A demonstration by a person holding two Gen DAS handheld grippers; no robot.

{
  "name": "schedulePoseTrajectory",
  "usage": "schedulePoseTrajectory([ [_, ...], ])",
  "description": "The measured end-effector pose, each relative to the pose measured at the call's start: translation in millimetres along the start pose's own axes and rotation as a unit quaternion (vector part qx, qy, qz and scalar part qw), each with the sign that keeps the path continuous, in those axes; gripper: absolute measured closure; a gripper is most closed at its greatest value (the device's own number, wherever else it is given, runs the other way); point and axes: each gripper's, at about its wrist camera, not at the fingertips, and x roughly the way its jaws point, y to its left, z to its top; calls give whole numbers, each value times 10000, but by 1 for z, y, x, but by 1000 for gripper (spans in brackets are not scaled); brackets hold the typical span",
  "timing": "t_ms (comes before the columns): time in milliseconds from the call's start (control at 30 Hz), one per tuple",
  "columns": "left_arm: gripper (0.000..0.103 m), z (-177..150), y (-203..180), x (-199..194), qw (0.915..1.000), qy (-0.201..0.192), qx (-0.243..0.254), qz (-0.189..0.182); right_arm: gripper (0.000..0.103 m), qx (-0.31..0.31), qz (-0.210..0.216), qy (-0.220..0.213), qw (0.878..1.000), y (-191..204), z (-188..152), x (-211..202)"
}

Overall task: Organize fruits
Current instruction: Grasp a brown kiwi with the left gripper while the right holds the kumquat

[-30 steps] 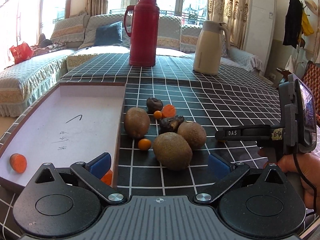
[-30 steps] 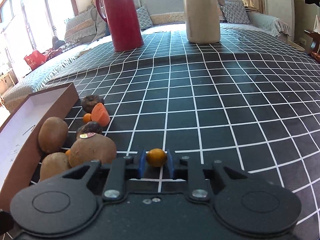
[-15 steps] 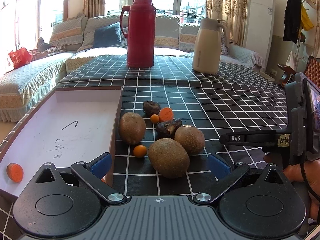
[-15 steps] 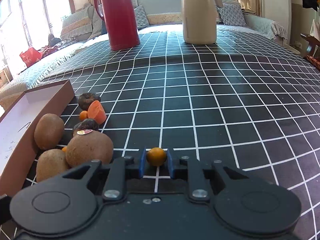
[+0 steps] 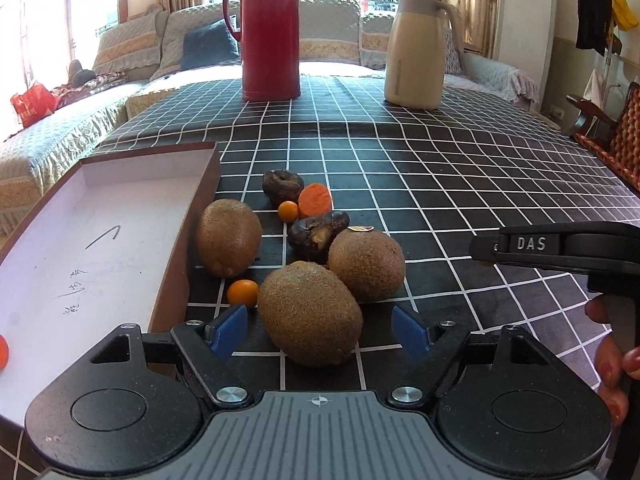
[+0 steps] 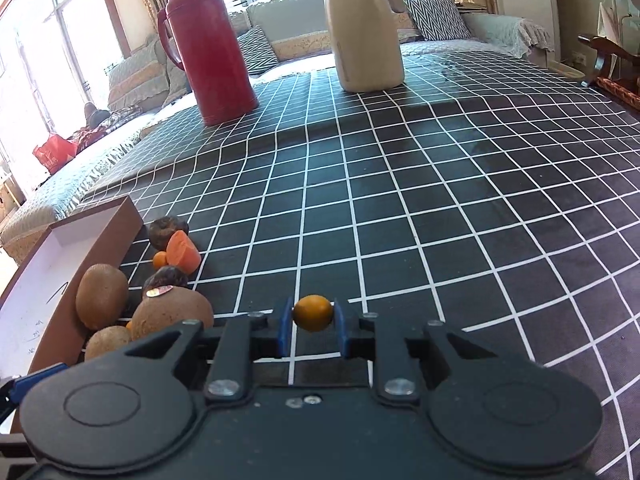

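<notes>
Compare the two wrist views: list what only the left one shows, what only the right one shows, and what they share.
Only the left wrist view: the nearest kiwi between the left gripper fingers, which have just been closing without yet touching it; a carrot piece inside the box; a hand on the other tool.

Only the right wrist view: the right gripper shut on a kumquat.

Both: red thermos, cream jug, the fruit pile, the box, checked tablecloth.

Each gripper, left [image 5: 320,326] and right [image 6: 313,330], is black plastic with 2 blue pads [image 5: 228,330], silver screws [image 5: 232,393] and round discs [image 5: 109,408]; "DAS" label [image 5: 531,243].
</notes>
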Motion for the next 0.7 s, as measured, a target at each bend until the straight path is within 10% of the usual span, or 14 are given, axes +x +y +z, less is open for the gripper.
schedulePoseTrajectory([
  [133, 46, 2, 0, 7, 10000, -14, -25, 95, 82, 46, 11, -7, 10000, -2, 0, -1],
  [700, 47, -7, 6, 2, 9998, -142, 122, 1, 82, 24, 54, 7, 10000, -1, -2, -1],
])
